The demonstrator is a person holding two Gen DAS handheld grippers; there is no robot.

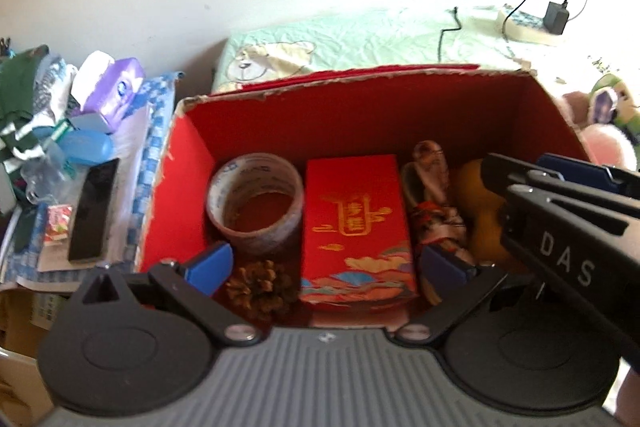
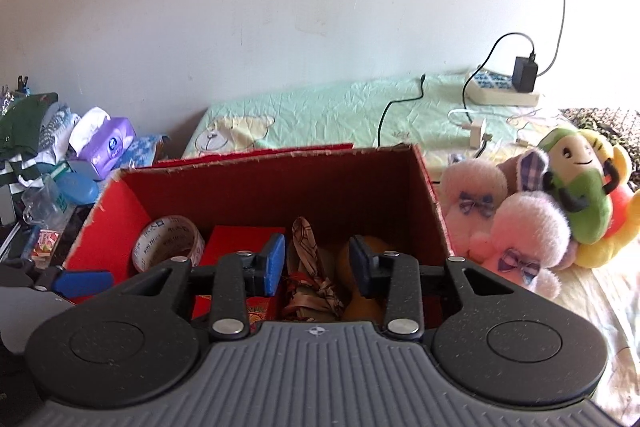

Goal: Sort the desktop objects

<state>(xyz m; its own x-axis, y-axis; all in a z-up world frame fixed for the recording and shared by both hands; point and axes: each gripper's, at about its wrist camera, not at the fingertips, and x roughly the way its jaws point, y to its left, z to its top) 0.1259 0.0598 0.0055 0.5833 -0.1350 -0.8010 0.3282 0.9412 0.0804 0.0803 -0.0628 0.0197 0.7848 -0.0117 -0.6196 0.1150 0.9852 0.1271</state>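
— Looking down into the red box (image 1: 188, 187), what is staying hidden?

— An orange-yellow object (image 1: 480, 211) at the right end is sitting half behind the right gripper (image 2: 317, 263); it may be a gourd, but the view is too blocked to say. That gripper's body is cutting across the left camera's right edge.

— How many things are lying inside?

— Five are showing: one roll of clear tape (image 1: 256, 203) at the left, one pine cone (image 1: 262, 287) in front of it, one red packet with gold print (image 1: 356, 227) in the middle, one bundle of patterned cloth (image 1: 436, 203) beside it, then the orange thing.

— And the claws?

— Both are hanging over the box with nothing between their blue pads. The left gripper (image 1: 326, 265) is spreading wide; the right one is standing at a narrower gap.

— What is sitting around the box?

— On the left, a purple tissue pack (image 2: 106, 145) and a clutter of clothes. On the right, two pink plush slippers (image 2: 500, 223) and one green-and-yellow plush toy (image 2: 584, 195). Behind, a power strip (image 2: 502, 91) is lying on a green sheet.
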